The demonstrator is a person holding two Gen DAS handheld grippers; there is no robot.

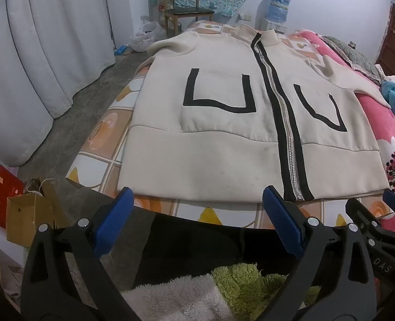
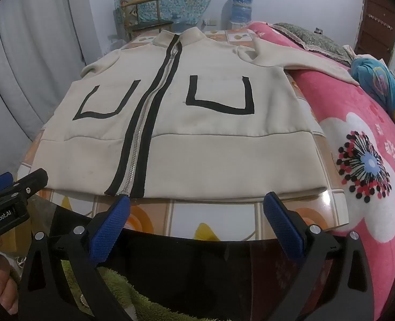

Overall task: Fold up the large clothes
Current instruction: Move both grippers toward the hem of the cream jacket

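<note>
**Both grippers hover at the jacket's hem**

I see the cream zip-up jacket (image 1: pixel 224 123) lying flat, front up, on the tile-patterned table (image 1: pixel 101 160), collar pointing away from me. Its zipper (image 1: pixel 280 107) is closed and edged in black, with a black-outlined pocket on either side. My left gripper (image 1: pixel 197 208) has its blue-padded fingers (image 1: pixel 114 222) spread apart, holding nothing, just short of the hem and left of the zipper's end. My right gripper (image 2: pixel 197 211) likewise has its fingers (image 2: pixel 283 222) apart and empty, just before the hem, to the zipper's right. Beyond the right fingers, one sleeve (image 2: pixel 304 61) drapes onto a pink floral blanket (image 2: pixel 357 139). A wooden chair (image 1: pixel 184 2) stands far ahead.
</note>
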